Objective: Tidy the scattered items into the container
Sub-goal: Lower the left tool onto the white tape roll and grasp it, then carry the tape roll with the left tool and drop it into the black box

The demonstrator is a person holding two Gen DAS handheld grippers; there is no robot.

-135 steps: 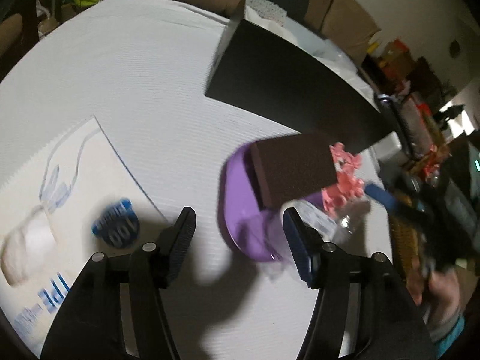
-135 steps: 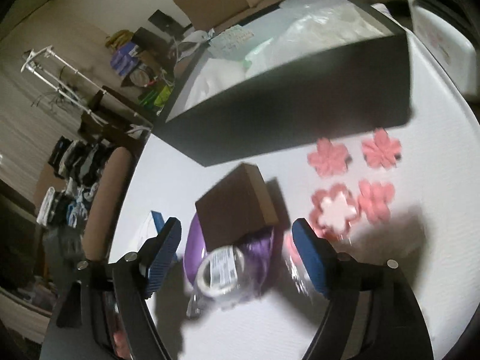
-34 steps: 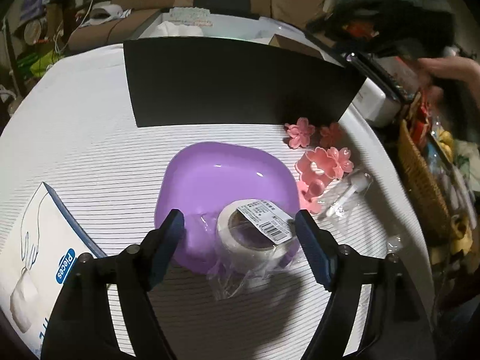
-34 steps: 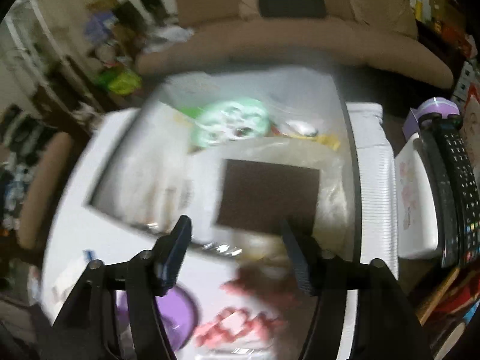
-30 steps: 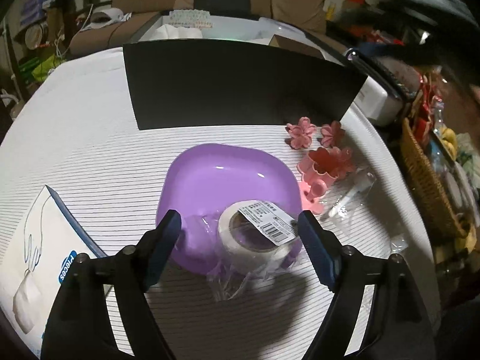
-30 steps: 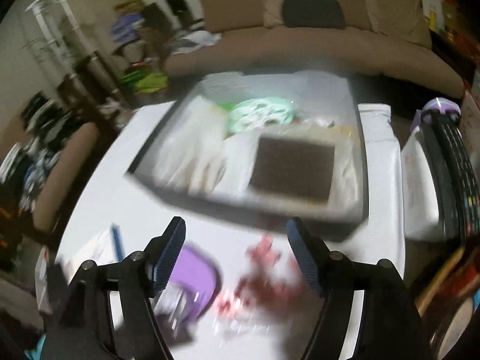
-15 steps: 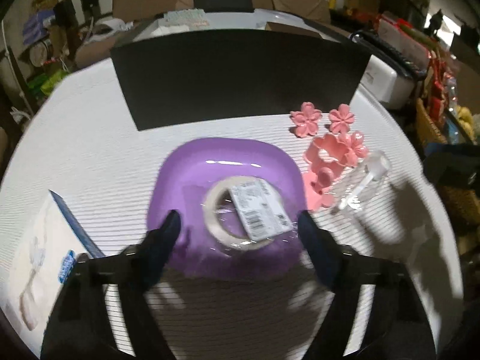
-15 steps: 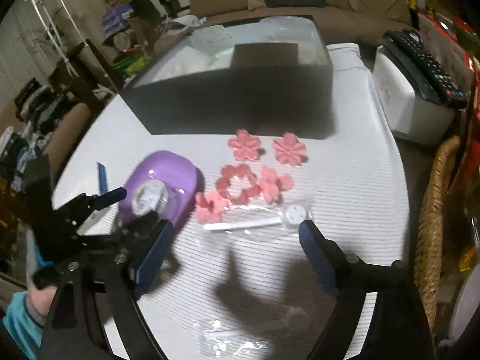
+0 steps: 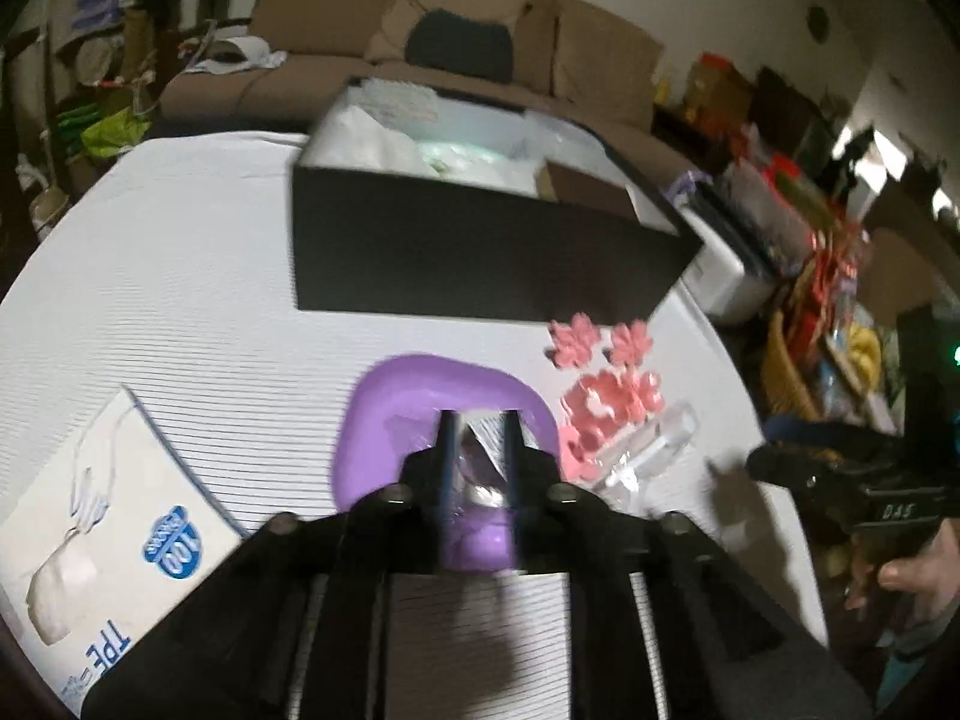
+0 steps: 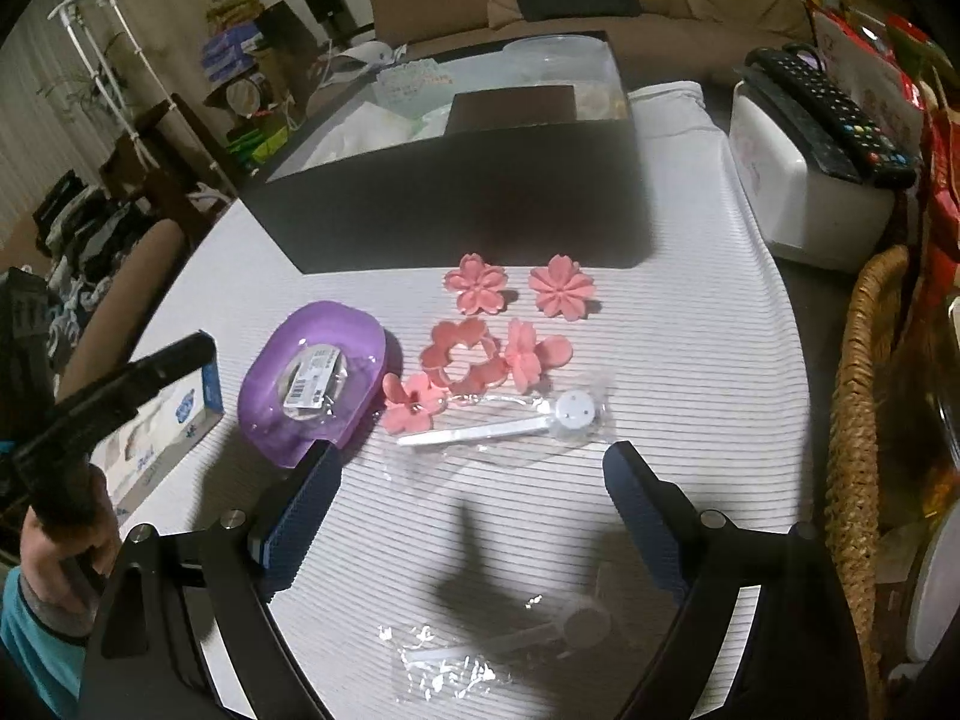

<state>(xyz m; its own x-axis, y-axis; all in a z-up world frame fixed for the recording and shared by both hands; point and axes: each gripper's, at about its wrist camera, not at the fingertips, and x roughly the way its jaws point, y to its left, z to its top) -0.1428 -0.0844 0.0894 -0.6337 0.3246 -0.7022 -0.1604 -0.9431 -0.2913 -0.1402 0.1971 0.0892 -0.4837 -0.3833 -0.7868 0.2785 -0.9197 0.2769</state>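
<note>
— How far along are you?

— Your black container point(image 10: 456, 222) at the desk's far edge already holds a brown box point(image 10: 510, 110) and white packets. Left out on the desk: the purple dish point(image 10: 270, 414), pink flower cutters point(image 10: 480, 291), two bagged tools point(image 10: 498, 429).

— And your jaws?

— Your left gripper point(image 9: 477, 456) is closing its jaws around the wrapped tape roll point(image 10: 315, 381) in the dish. Your right gripper point(image 10: 474, 498) hangs spread and empty near the desk's near edge.

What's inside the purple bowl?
In the purple bowl lies a wrapped tape roll with a barcode label. The left gripper is closing around its wrapper. The bowl's bottom under the roll is hidden.
</note>
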